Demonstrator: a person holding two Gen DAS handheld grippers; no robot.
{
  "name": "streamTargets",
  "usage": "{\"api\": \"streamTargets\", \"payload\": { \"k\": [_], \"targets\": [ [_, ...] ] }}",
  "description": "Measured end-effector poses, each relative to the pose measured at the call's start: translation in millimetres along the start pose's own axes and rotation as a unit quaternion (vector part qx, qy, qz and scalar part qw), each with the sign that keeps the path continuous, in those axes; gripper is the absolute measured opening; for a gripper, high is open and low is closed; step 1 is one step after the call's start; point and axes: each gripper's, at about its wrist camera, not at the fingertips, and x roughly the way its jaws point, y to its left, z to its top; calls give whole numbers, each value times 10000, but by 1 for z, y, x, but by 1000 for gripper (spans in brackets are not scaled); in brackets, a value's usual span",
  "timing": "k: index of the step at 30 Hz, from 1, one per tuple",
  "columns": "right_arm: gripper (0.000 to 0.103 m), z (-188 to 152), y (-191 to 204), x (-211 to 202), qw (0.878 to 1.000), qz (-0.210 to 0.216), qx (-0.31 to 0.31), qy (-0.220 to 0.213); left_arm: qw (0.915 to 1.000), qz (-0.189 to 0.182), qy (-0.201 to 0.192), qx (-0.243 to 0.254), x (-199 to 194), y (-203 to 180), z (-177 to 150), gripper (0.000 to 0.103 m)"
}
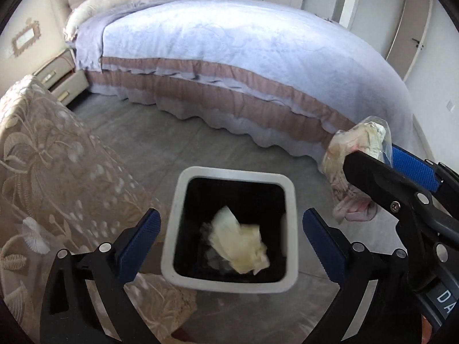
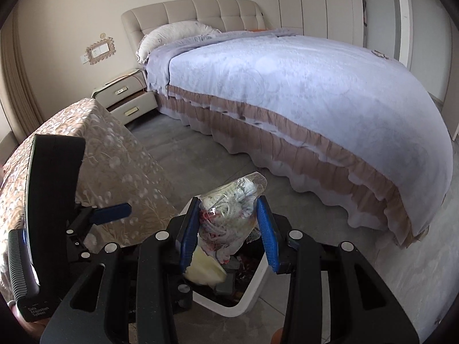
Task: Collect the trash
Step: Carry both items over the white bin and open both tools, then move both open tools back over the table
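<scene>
Right gripper (image 2: 229,229) clamped on crumpled wrapper (image 2: 229,215) above bin (image 1: 229,285). Left gripper (image 1: 229,238) spread apart, nothing between. Left view alone shows bin interior: yellowish paper wad (image 1: 241,243).

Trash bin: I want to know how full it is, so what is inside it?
Inside the trash bin lies a crumpled yellowish paper wad on a dark liner; whatever lies beneath it is hidden.

Counted on site: one white waste bin (image 1: 291,223), one yellowish crumpled wad (image 1: 241,246) inside it, one clear plastic bundle of rubbish (image 2: 229,215), two grippers, left (image 1: 229,240) and right (image 2: 229,229), one bed (image 2: 287,86), one pillow (image 2: 175,33), one two-drawer nightstand (image 2: 126,97).
</scene>
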Motion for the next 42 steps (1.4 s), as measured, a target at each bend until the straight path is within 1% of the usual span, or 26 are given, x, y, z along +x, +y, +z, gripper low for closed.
{"api": "streamTargets", "payload": {
  "k": [2, 4, 6, 11, 13, 15, 16, 17, 19, 22, 24, 25, 26, 27, 28, 29, 32, 34, 37, 42],
  "targets": [
    [41, -1, -2, 4, 10000, 4, 29, 31, 9999, 116, 47, 38, 4, -1, -1, 98],
    [41, -1, -2, 5, 10000, 4, 38, 40, 9997, 236, 3, 4, 2, 2, -1, 98],
    [41, -1, -4, 5, 10000, -20, 41, 19, 9992, 379, -113, -55, -3, 5, 4, 98],
    [42, 5, -16, 0, 9996, -23, 251, -140, 9945, 943, -442, -122, -27, 9, 13, 98],
    [42, 8, -21, 0, 9994, -3, 323, -159, 9909, 1226, -553, -32, -38, 7, 17, 97],
    [42, 8, -24, 5, 9992, 93, 368, -147, 9851, 1537, -770, 37, -51, 5, 20, 98],
    [42, 6, -23, 9, 9992, 120, 359, -129, 9824, 1659, -861, 36, -59, 6, 21, 98],
    [42, 5, -22, 14, 9992, 166, 360, -89, 9809, 1704, -938, 9, -66, 7, 23, 98],
    [42, 0, -16, 25, 9987, 366, 355, 36, 9797, 1683, -1085, -86, -81, 13, 27, 98],
    [42, -7, -4, 42, 9982, 514, 252, 164, 9806, 1529, -1205, -241, -96, 22, 31, 98],
    [43, -11, 3, 51, 9983, 515, 179, 188, 9794, 1525, -1284, -311, -103, 27, 30, 98],
    [49, -13, 6, 57, 9981, 562, 128, 219, 9794, 1508, -1306, -322, -104, 28, 29, 98],
    [61, -14, 9, 60, 9977, 614, 106, 250, 9796, 1503, -1296, -332, -104, 29, 28, 98],
    [95, -14, 11, 63, 9976, 634, 79, 275, 9799, 1487, -1278, -362, -105, 31, 28, 98],
    [98, -15, 13, 64, 9982, 563, 50, 215, 9809, 1428, -1256, -411, -105, 34, 28, 98],
    [98, -16, 15, 61, 9989, 468, 6, 78, 9816, 1386, -1237, -434, -105, 34, 28, 98],
    [98, -15, 17, 56, 9988, 482, -63, 98, 9823, 1314, -1247, -485, -108, 37, 27, 98],
    [98, -11, 17, 49, 9991, 430, -51, 24, 9820, 1281, -1300, -475, -113, 36, 27, 98],
    [98, -2, 18, 25, 9991, 341, -122, -224, 9812, 1224, -1409, -489, -124, 33, 27, 98],
    [98, 14, 25, -17, 9964, 374, -207, -731, 9783, 1172, -1611, -563, -150, 36, 24, 98]
  ]
}}
